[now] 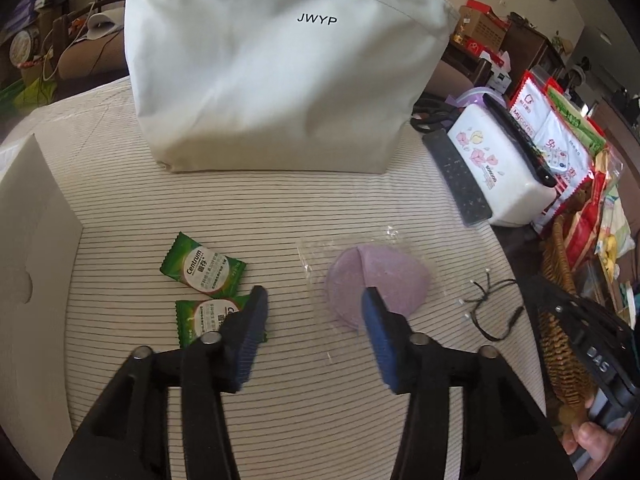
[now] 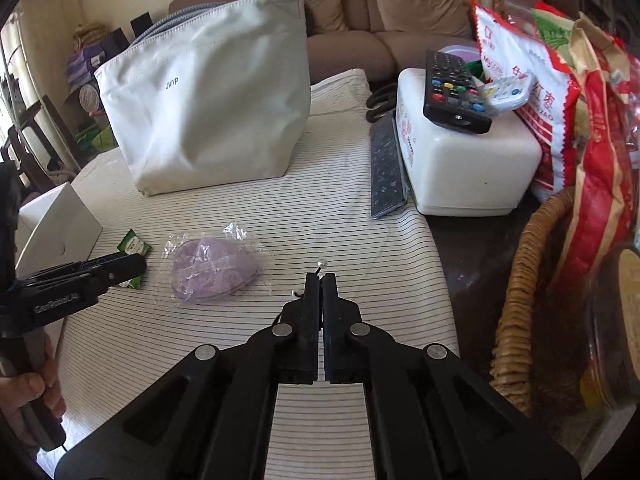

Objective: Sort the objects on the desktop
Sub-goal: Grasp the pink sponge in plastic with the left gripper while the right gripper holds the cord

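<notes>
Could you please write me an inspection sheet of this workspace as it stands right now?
Surface: striped cloth over the table.
Job's things: two green Centrum sachets, a purple pad in a clear wrapper, a black cord with beads, a white JWYP bag standing upright, a white box at the left.
Clutter: remote control on a white floral container, dark keypad, snack packets, wicker basket.
Grippers: left gripper open above the cloth; right gripper shut on the cord.
Cables: a few wires in the far background.
Surroundings: brown sofa, shelves.
</notes>
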